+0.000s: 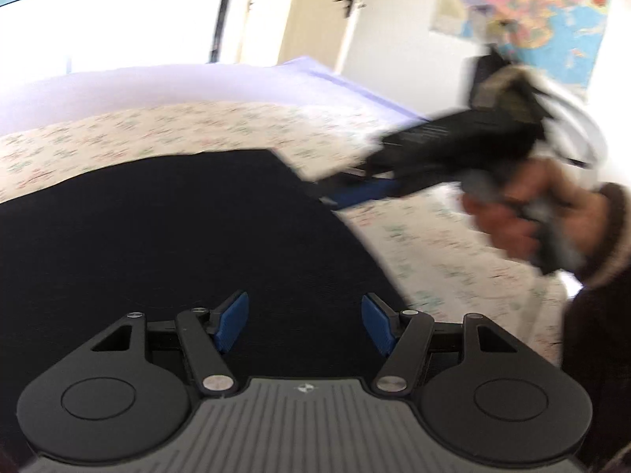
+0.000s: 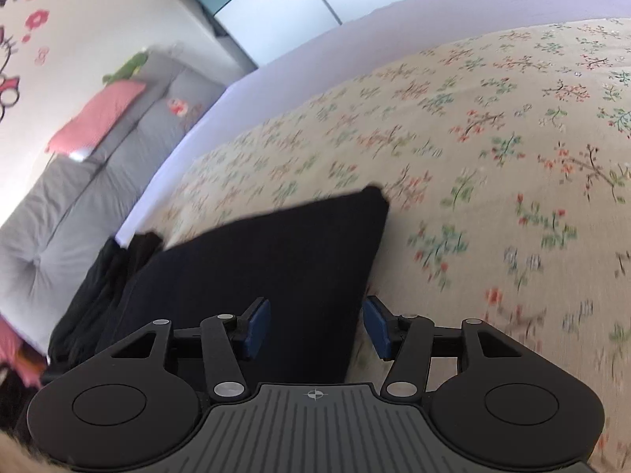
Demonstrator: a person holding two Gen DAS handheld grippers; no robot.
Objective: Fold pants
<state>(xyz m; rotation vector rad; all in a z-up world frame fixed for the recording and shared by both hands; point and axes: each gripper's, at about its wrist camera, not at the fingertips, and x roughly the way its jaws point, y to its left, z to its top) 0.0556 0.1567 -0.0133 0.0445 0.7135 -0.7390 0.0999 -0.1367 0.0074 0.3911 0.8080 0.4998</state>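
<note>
Left wrist view: my left gripper (image 1: 305,321) hangs over the dark pants (image 1: 165,236), blue pads spread wide, gripping nothing. Pants lie flat on the floral bedspread (image 1: 197,126), folded into a neat slab with straight edges and 1 sharp corner. My right gripper (image 1: 357,193) is motion-blurred at that corner, held in my right hand (image 1: 520,213). Right wrist view: right gripper (image 2: 317,325) also wide apart, holding nothing, straddling the pants (image 2: 268,268) edge; a loose dark fabric heap (image 2: 98,287) sits left of them.

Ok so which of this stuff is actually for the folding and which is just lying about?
For the job:
dark pants
left gripper, open
right gripper, open

Just there:
floral bedspread
pink pillow
wall map
grey sofa
</note>
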